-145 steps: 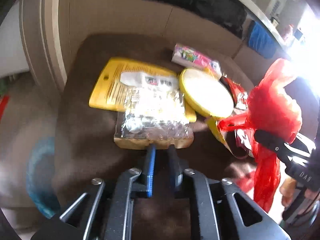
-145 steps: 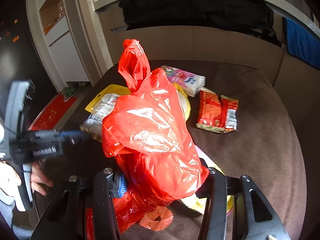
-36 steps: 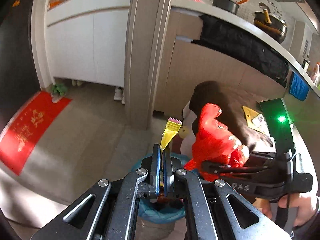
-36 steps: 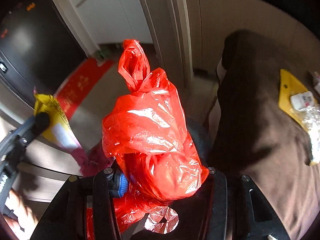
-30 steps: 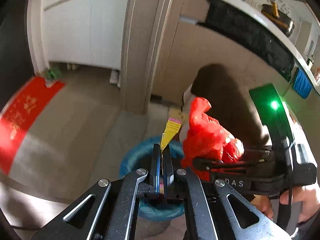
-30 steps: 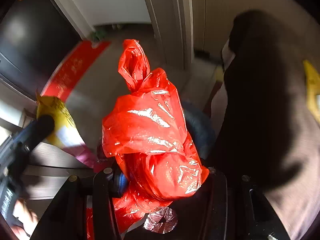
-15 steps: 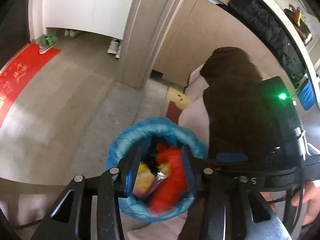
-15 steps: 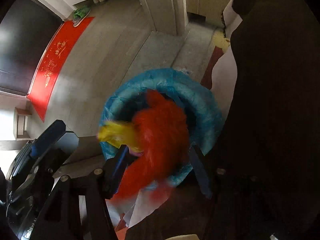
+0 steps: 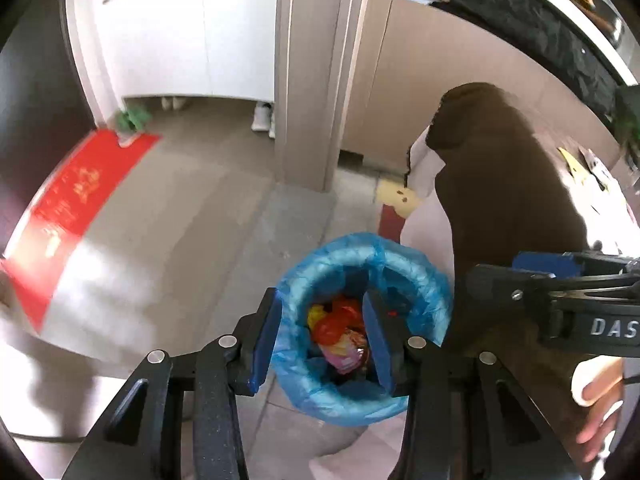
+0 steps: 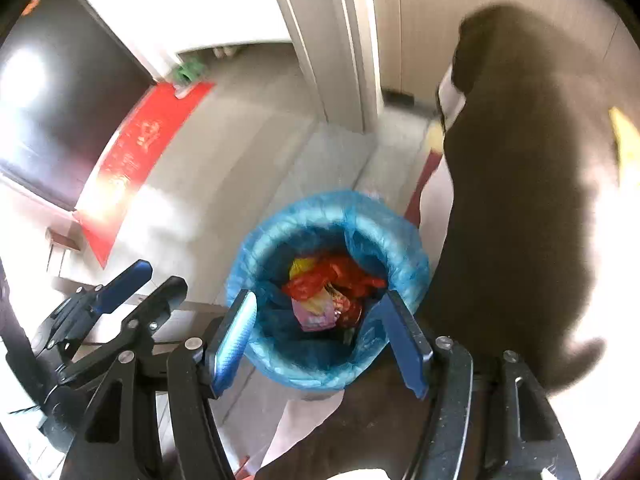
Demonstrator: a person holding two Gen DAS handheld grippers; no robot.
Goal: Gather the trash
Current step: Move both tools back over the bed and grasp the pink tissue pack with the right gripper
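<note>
Directly below both tongs: a bin lined with a blue bag [image 9: 362,272], standing on the floor. Inside it a crumpled red plastic bag [image 10: 340,276], a yellow wrapper [image 10: 300,266] and a pink packet [image 10: 312,314], heaped together. Left tongs [image 9: 322,338] parted, nothing between the blue pads. Right tongs [image 10: 324,338] spread wide after opening further, likewise empty. Just right of the bin, a brown-covered surface [image 9: 500,184]. Farther off to the left, a red mat [image 9: 76,208].
</note>
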